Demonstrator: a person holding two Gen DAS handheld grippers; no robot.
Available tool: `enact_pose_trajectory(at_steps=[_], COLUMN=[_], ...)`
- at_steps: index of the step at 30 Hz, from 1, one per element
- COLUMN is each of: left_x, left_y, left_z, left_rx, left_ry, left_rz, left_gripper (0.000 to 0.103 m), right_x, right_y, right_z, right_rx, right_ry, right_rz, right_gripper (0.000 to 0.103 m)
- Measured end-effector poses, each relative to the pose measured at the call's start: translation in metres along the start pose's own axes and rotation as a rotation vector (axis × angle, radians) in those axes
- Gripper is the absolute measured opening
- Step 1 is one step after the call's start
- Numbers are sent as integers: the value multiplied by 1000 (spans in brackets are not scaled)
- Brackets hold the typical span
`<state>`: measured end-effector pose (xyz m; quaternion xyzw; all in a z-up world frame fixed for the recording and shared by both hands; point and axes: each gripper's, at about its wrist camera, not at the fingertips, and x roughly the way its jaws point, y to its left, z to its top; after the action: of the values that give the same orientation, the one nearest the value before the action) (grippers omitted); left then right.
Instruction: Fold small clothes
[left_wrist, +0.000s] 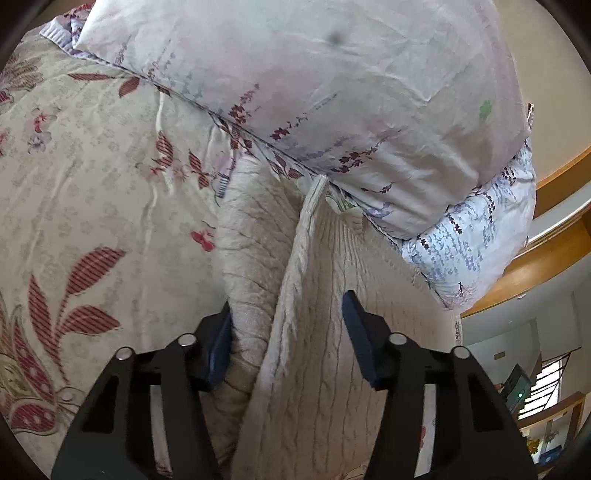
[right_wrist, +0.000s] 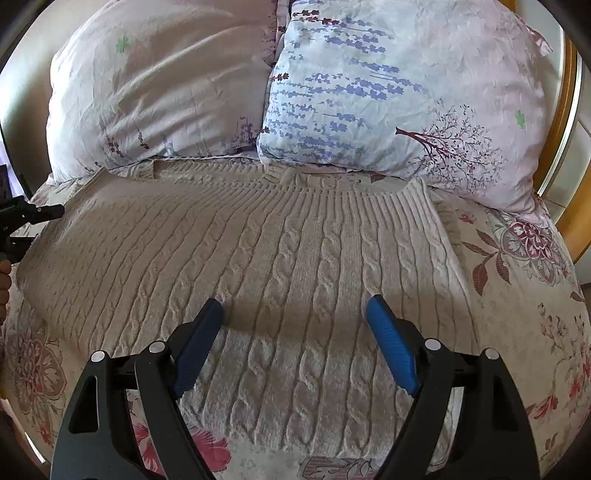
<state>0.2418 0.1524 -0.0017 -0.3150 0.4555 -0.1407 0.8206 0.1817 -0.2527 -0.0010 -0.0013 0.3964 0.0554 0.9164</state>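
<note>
Cream cable-knit sweater lies flat on the floral bedspread, its ribbed edge just below the two pillows. My right gripper hovers over it, jaws wide, holding nothing. My left gripper straddles a raised fold at the sweater's side, jaws apart, not clamped yet. Prob. the side fold; next I'd pinch that fold w/ the left and carry it across.

Floral bed: sweater, two pillows.

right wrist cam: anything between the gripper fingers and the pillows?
Only the cream cable-knit sweater, spread flat; its ribbed edge reaches the pillows. The right gripper is open above it.
</note>
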Motion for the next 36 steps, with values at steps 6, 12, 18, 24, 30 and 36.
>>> enact_pose_trajectory(at_steps=[6,12,18,24,30,36], left_x=[5,-2,-12,-16,19,81], left_y=[6,-6,-27,-69,-138,-177], left_z=[-1,-1,-2,-5,-22,-54], left_rx=[-73,-68,-67,-49,28,61], left_ry=[17,-15,-46,-66,-7,106], left_rz=[-39,-66,-130,-226,-337,-335], left_gripper=[28,22,20,20,20,20], right_x=[-3,-9,-14,-26,-36,-42], right_y=[-1,-8,-16,-26,-41,-58], right_z=[-3,-6,-10,-14,-18,-26], right_rx=[10,40,63,90,134,167], right_ry=[-6,-18,-31,-70,-78,-88], right_rz=[12,21,30,45,105,107], right_gripper=[83,83,83,83,87,87])
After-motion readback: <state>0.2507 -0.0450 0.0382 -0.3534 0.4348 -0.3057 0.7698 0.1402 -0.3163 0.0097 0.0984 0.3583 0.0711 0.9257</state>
